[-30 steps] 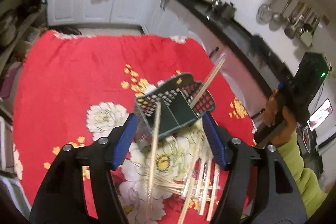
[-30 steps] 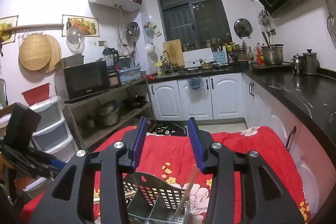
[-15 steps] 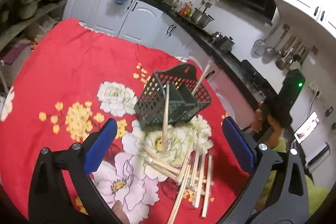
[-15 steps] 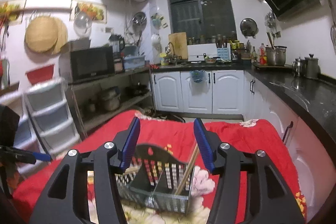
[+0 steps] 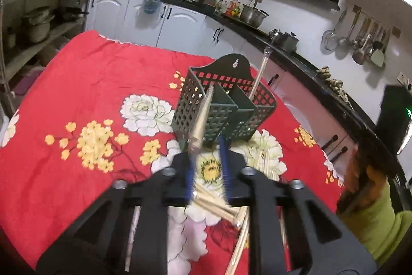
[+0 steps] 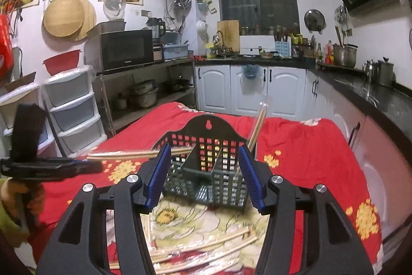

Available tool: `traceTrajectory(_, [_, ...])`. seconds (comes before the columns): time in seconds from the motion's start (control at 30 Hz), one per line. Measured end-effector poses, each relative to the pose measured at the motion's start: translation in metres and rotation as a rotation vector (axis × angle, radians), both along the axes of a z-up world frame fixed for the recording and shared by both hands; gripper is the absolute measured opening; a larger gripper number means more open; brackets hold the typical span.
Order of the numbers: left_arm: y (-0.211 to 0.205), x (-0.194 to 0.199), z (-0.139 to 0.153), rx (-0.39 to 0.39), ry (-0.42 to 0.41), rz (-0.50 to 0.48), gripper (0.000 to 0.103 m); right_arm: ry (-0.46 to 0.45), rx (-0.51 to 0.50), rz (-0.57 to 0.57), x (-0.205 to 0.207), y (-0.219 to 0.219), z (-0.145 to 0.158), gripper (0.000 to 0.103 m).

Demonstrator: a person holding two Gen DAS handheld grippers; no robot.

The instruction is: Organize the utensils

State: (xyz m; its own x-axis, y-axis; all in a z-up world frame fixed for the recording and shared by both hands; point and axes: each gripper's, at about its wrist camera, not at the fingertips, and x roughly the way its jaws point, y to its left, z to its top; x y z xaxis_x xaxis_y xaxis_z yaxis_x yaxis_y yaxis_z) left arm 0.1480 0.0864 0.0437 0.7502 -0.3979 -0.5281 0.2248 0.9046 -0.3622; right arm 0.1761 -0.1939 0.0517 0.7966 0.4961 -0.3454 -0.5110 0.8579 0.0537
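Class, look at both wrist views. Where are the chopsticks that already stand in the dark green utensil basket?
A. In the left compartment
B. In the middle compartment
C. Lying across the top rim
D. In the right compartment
D: the chopsticks lean up out of the right end of the basket, beside the right wall, in both views; the other two compartments hold none upright.

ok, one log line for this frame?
left gripper: shut on wooden chopstick, tip at dark green slotted plastic caddy | right gripper: open, empty, facing caddy | loose chopsticks on red floral cloth
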Motion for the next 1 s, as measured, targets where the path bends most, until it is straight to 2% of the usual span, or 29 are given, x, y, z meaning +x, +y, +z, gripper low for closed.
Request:
traceTrajectory(0.2, [-0.010,0.015,0.032,0.008,-0.118,0.019,0.005,0.018,-0.007,-0.019,-0.012,-0.007,-0.008,0.052])
traceTrajectory(0.33, [-0.013,0.026,0.053,-0.023,-0.174,0.025,0.005,0.036,0.013,-0.033,-0.013,-0.013,-0.013,0.052])
traceTrajectory(0.4, [-0.006,0.024,0.057,-0.052,-0.164,0.063,0.020,0.048,0.021,-0.042,-0.012,-0.016,-0.015,0.052])
traceTrajectory(0.43, [-0.003,0.019,0.057,-0.068,-0.166,0.058,0.042,0.053,0.025,-0.042,-0.012,-0.018,-0.016,0.052])
traceTrajectory(0.47, [0.001,0.010,0.056,-0.064,-0.175,0.063,0.055,0.055,0.028,-0.043,-0.013,-0.019,-0.017,0.052])
traceTrajectory(0.53, [0.007,-0.008,0.052,-0.025,-0.186,0.083,0.056,0.063,0.034,-0.040,-0.014,-0.019,-0.019,0.052])
traceTrajectory(0.63, [0.017,-0.040,0.034,0.003,-0.180,0.129,0.069,0.071,0.037,-0.029,-0.017,-0.016,-0.023,0.052])
traceTrajectory(0.7, [0.017,-0.049,0.023,0.022,-0.153,0.139,0.071,0.075,0.034,-0.024,-0.019,-0.015,-0.026,0.052])
traceTrajectory(0.8, [0.012,-0.049,0.003,0.053,-0.107,0.128,0.071,0.088,0.032,-0.018,-0.023,-0.012,-0.030,0.052])
traceTrajectory(0.9, [0.006,-0.039,-0.015,0.015,-0.040,0.102,0.071,0.115,0.022,-0.007,-0.030,-0.007,-0.038,0.052])
traceTrajectory(1.0, [-0.010,-0.041,-0.026,0.028,-0.038,0.066,0.072,0.138,-0.004,0.002,-0.037,-0.001,-0.049,0.052])
